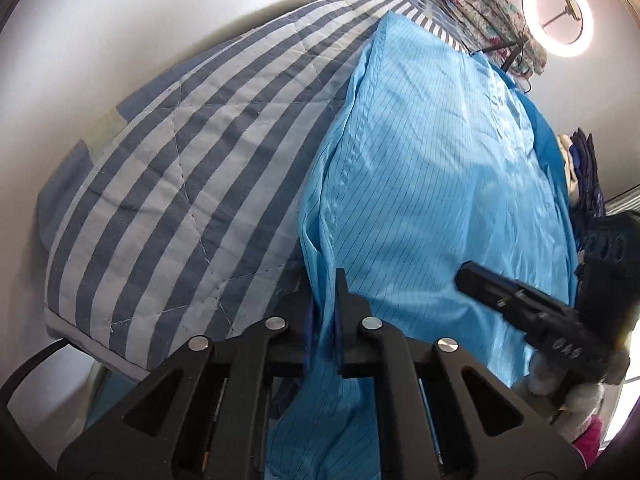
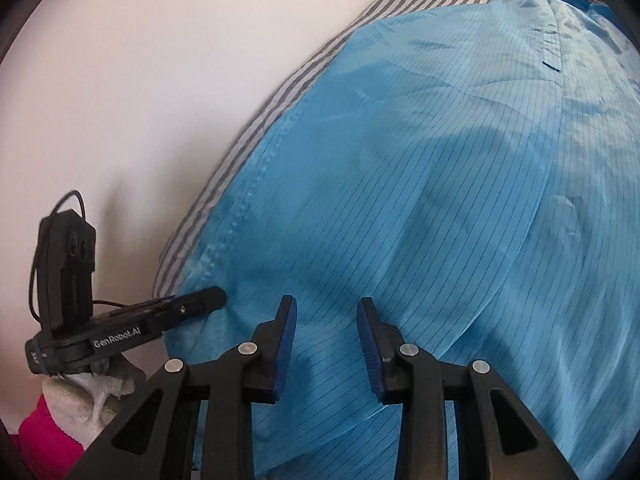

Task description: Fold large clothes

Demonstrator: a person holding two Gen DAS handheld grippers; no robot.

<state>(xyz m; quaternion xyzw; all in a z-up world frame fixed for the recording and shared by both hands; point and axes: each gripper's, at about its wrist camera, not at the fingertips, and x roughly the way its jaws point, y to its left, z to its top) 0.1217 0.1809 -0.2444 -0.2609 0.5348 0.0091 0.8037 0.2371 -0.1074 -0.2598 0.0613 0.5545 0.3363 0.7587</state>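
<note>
A large light-blue garment (image 1: 432, 184) with thin dark pinstripes lies spread over a bed. My left gripper (image 1: 325, 300) is shut on the garment's near left edge, and a fold of blue cloth runs up between its pads. From the right wrist view the same gripper (image 2: 200, 300) shows at the cloth's left border, held by a gloved hand (image 2: 80, 396) in a pink sleeve. My right gripper (image 2: 327, 308) stands open just above the garment (image 2: 420, 184), with nothing pinched between its blue pads (image 2: 286, 344). In the left wrist view it (image 1: 516, 304) hovers over the cloth's near right part.
A blue-and-white striped quilt (image 1: 176, 184) covers the bed under the garment. A folded floral blanket (image 1: 480, 12) lies at the far end beside a lit ring light (image 1: 558, 14). Dark blue clothes (image 1: 588, 176) are piled at the right. A white wall (image 2: 140, 80) runs along the left.
</note>
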